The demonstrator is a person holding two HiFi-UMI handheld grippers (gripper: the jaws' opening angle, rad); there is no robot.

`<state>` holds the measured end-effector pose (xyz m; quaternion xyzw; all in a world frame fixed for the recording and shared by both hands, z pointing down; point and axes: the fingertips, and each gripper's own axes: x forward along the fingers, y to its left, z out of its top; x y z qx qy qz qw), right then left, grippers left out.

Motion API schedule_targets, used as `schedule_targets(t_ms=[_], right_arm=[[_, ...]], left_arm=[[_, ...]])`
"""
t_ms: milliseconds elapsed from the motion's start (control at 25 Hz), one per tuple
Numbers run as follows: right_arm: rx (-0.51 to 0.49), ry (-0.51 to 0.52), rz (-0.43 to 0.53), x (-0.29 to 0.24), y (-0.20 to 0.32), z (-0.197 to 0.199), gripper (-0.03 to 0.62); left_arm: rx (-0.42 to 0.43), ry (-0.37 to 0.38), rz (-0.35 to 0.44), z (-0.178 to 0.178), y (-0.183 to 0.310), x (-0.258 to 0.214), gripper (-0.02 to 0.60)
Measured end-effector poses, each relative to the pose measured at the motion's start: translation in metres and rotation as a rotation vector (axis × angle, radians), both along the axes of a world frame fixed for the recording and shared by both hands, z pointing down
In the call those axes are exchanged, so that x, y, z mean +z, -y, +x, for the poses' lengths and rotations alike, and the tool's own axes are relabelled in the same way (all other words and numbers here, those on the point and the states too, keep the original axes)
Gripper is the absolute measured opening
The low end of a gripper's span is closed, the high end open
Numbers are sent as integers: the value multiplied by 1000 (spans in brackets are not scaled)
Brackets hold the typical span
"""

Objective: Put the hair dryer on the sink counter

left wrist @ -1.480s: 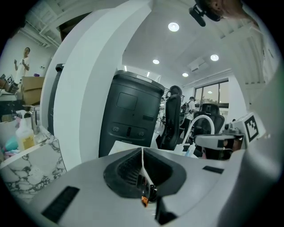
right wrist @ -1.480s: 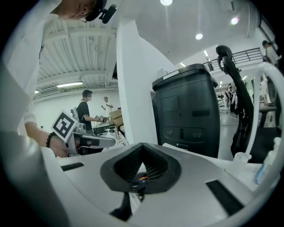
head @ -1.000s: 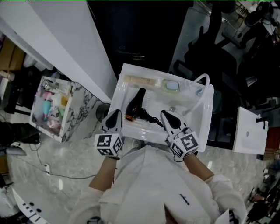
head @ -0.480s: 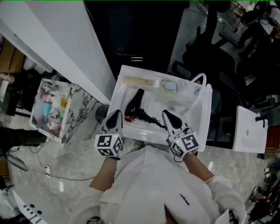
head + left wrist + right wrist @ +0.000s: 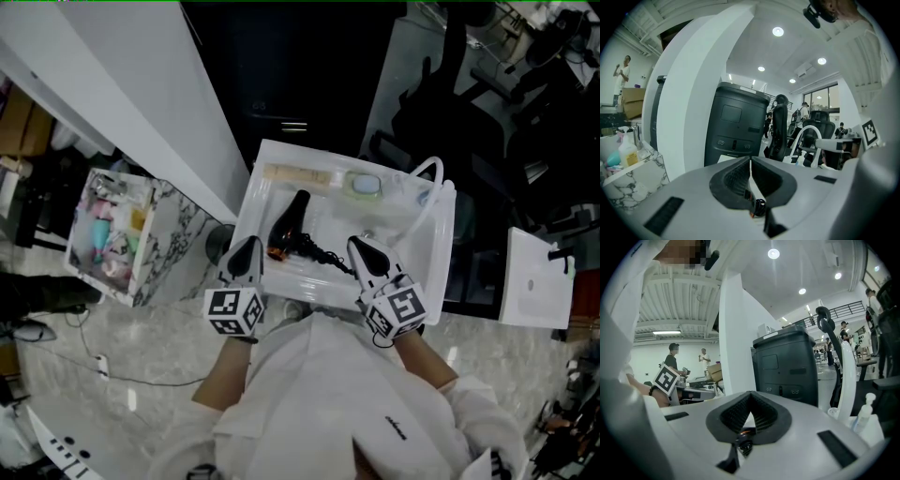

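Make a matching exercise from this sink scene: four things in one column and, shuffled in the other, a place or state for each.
Things:
1. hair dryer
2. faucet
3. box
4. left gripper

Descriptions:
A. marble-patterned, left of the sink, holding bottles
B. shut, nothing between its jaws
C. black, lying flat on the sink's left part
D. white, arched, at the sink's right side

Pairs: 1-C, 2-D, 3-A, 4-B
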<state>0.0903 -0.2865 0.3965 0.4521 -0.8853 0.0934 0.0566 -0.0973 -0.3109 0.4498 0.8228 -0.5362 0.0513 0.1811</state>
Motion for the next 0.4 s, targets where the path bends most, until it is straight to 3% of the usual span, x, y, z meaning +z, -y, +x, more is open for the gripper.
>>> schedule_targets(t_ms=[400], right_arm=[[-17,-4,3,0,0,-2,17]], left_arm=[[-4,1,-6,0,-1,2,34]])
